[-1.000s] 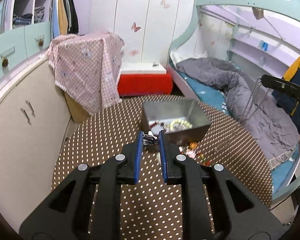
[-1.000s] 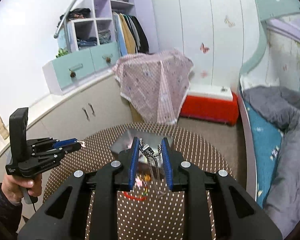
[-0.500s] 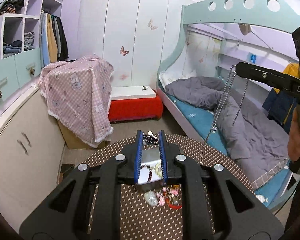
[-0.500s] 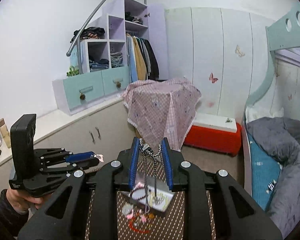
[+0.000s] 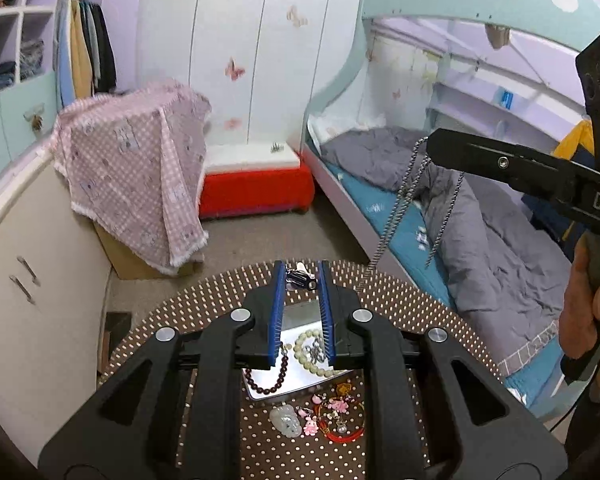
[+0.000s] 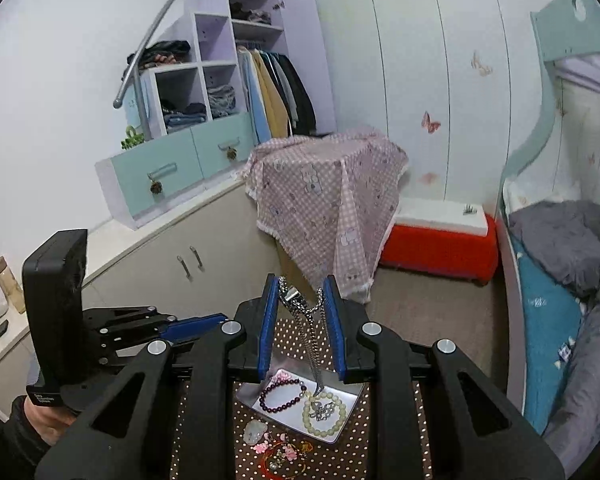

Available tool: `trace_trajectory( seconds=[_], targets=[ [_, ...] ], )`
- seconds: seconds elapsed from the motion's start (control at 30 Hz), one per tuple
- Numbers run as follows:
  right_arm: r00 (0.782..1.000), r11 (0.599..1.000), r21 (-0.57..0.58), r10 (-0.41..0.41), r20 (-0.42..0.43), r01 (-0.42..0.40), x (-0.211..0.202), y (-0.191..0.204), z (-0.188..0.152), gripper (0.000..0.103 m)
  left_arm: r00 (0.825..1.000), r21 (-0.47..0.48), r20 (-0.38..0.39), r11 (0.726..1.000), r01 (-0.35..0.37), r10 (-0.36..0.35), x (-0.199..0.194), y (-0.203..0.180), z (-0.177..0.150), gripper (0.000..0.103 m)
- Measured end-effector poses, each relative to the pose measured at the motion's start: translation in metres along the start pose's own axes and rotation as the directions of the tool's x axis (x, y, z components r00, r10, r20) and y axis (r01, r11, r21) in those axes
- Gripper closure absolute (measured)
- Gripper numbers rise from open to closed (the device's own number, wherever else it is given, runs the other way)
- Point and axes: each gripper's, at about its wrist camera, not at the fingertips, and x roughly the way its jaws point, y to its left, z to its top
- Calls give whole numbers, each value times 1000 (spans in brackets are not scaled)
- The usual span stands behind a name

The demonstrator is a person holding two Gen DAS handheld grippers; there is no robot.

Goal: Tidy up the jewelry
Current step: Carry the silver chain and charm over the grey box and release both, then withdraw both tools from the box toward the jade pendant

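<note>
My right tool (image 6: pixel 301 300) pinches a limp, slippery silver chain (image 6: pixel 311 344) near its clasp, dangling over the tray (image 6: pixel 352 396); left tool (image 5: pixel 299 276) grips a small dark clip (image 5: pixel 298 279).

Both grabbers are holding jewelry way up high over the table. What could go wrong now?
1. The long silver chain dangles from the right gripper over the metal tray. If lowered carelessly, part could spill over the rim or tangle with the pale green bracelet.
2. The left gripper pinches only a small dark clip at its jaw tips; it could slip out and fall.
3. The loose charms beside the tray could get knocked about.
</note>
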Motion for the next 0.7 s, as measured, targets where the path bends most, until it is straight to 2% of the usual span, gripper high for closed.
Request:
trace_trajectory(
  seconds=[0.03, 0.07, 0.1, 0.13, 0.17, 0.2, 0.37, 0.7],
  targets=[
    [1000, 1000, 15, -2, -17, 2, 7, -3, -3, 80, 1000, -3, -25, 1000, -2, 2, 8, 2, -1, 86],
    [1000, 1000, 26, -4, -26, 4, 11, -6, -5, 79, 999, -3, -45, 1000, -14, 14, 14, 3, -3, 76],
    [999, 999, 50, -4, -36, 6, 16, -11, -10, 68, 997, -5, -63, 999, -34, 33, 19, 5, -5, 57],
    [999, 998, 64, -6, -41, 9, 18, -14, -11, 43, 997, -11, -64, 999, -51, 50, 20, 7, -6, 10],
    [999, 996, 82, -21, -44, 25, 21, -17, -15, 28, 997, -20, -28, 998, -66, 66, 17, 9, -9, 5],
    [999, 994, 96, -41, -35, 44, 21, -20, -19, 11, 997, -20, -14, 997, -73, 73, 14, 10, -11, 5],
    [996, 984, 159, -68, -48, 75, 22, -30, -28, 8, 990, -26, -3, 989, -144, 144, 3, 17, -17, 5],
    [995, 978, 181, -102, -25, 104, 2, -28, -36, 8, 973, -92, 74, 973, -214, 221, -41, 26, -22, 5]
  ],
)
